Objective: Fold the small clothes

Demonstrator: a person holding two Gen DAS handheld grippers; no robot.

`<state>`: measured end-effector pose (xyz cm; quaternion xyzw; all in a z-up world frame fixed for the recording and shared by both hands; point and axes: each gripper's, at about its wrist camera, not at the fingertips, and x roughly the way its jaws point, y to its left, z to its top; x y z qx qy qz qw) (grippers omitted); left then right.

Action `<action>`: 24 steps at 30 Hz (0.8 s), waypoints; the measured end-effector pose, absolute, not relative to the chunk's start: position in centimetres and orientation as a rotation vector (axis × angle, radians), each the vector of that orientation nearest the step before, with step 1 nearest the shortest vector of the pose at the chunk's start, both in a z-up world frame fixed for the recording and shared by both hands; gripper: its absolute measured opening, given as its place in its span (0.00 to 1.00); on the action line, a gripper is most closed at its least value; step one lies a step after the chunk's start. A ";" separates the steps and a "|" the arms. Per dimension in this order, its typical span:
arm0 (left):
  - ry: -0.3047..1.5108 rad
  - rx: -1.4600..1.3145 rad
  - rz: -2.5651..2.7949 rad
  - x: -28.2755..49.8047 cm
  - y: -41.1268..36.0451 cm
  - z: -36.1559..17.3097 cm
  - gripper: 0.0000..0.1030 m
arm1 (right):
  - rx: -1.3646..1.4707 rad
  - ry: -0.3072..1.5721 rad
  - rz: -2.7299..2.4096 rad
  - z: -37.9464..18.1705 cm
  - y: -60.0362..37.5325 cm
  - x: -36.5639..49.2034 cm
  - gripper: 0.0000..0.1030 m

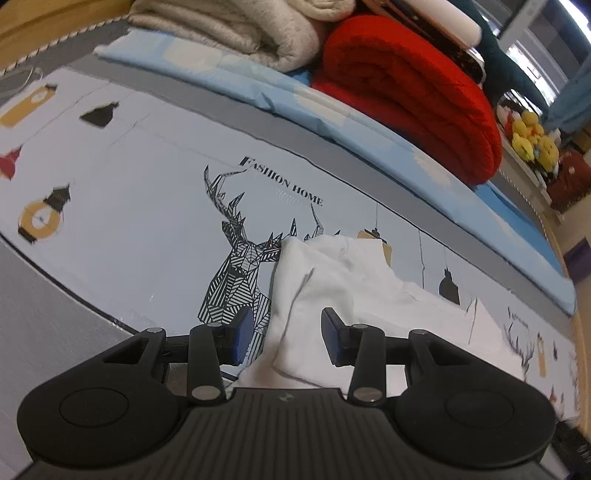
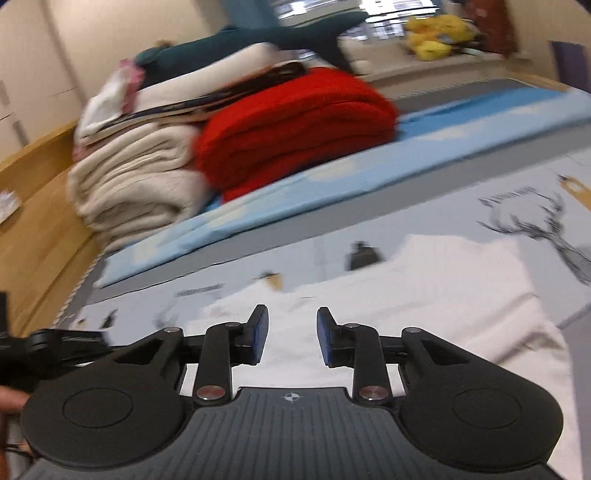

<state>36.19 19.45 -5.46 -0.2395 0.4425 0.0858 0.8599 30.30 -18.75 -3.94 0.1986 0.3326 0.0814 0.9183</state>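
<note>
A small white garment [image 1: 351, 273] lies rumpled on the printed bed sheet [image 1: 147, 177], part of it folded over near the stag print. My left gripper [image 1: 288, 336] hovers just above the garment's near left edge. Its jaws stand apart, and the blue pads [image 1: 242, 332] do not press on the cloth. In the right wrist view the same white garment [image 2: 443, 280] spreads under and ahead of my right gripper [image 2: 291, 334]. That gripper is open with nothing pinched between its pads. The view is blurred.
A folded red blanket [image 1: 413, 92] and cream blankets [image 2: 133, 184] are stacked on a light blue mat [image 1: 332, 107] at the far side. A dark plush shark [image 2: 295, 33] and yellow toys [image 1: 532, 136] lie beyond. A wooden bed frame [image 2: 40, 236] borders the left.
</note>
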 end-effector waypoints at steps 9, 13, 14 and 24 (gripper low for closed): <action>0.941 -0.593 0.190 37.8 18.7 -7.2 0.41 | 0.538 0.805 0.037 -6.8 -23.3 32.9 0.29; 0.995 -0.609 0.225 38.4 18.5 -8.7 0.41 | 0.579 0.859 -0.015 -7.3 -24.7 33.5 0.29; 1.009 -0.611 0.227 38.5 18.5 -9.1 0.41 | 0.580 0.871 -0.036 -7.5 -25.2 33.6 0.29; 1.093 -0.489 0.195 39.1 17.0 -11.2 0.23 | 0.797 0.943 -0.266 -10.0 -30.7 33.6 0.29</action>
